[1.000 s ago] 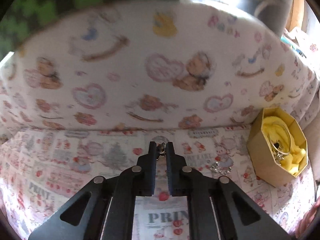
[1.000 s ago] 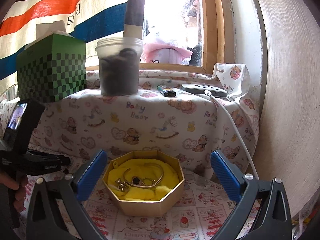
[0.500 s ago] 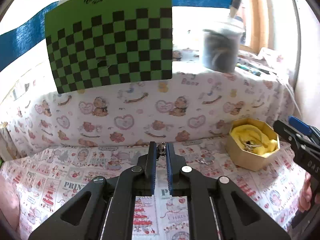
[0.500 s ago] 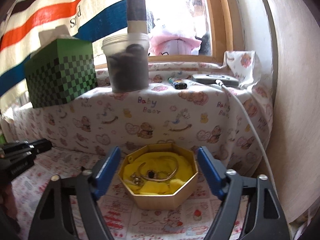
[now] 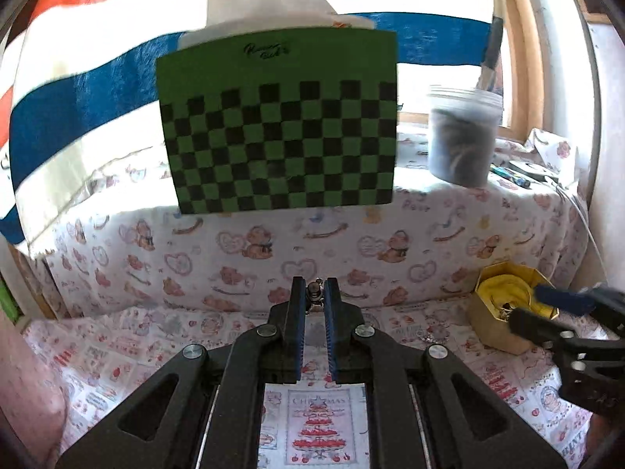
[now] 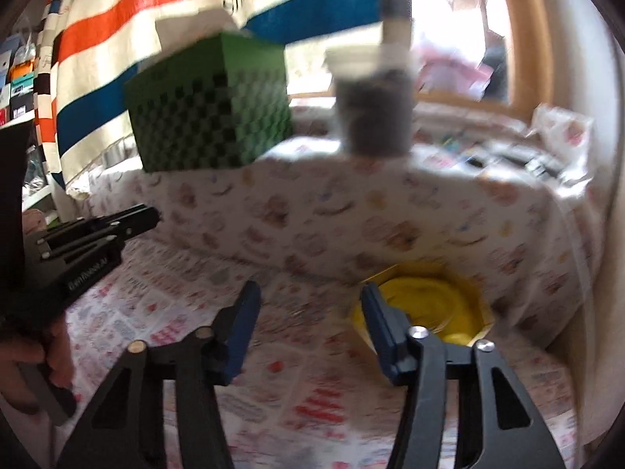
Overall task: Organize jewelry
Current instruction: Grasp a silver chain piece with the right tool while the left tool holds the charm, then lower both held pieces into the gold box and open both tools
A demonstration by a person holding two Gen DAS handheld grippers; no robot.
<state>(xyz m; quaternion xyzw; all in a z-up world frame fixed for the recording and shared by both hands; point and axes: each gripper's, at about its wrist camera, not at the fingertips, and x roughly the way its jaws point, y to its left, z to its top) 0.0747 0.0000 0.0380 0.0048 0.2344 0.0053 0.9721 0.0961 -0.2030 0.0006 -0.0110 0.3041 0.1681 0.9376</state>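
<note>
1. Gold-coloured octagonal cardboard box [image 5: 493,326] w/ yellow cloth lining [image 5: 504,297] is the landmark; it sits on the printed Christmas-pattern cloth [image 5: 129,348], close against the draped bear-print cloth step [image 5: 351,242].
2. Left gripper [image 5: 315,293]: black arms, blue-padded fingers, jaws narrow, pinching a small silver metal jewelry piece [image 5: 313,291] at the tips. Held well left of the box, above the cloth.
3. Small metal bits glint inside the box on the lining [image 5: 508,306]; too small to say what kind.
4. Right gripper [image 6: 310,314]: jaws wide apart, nothing between them. Its right finger [image 6: 377,326] overlaps the box's left edge [image 6: 484,324] in the right wrist view; view is blurred, so can't tell if touching.
5. In left wrist view, right gripper [image 5: 547,310] crosses in front of the box from the right.
6. Up on the step, behind & left of the box: green-and-black checkered tissue box [image 5: 277,121]; directly behind the box: clear plastic tub w/ dark contents [image 5: 461,136].
7. Red-white-blue striped cloth [image 5: 78,97] hangs behind the tissue box.
</note>
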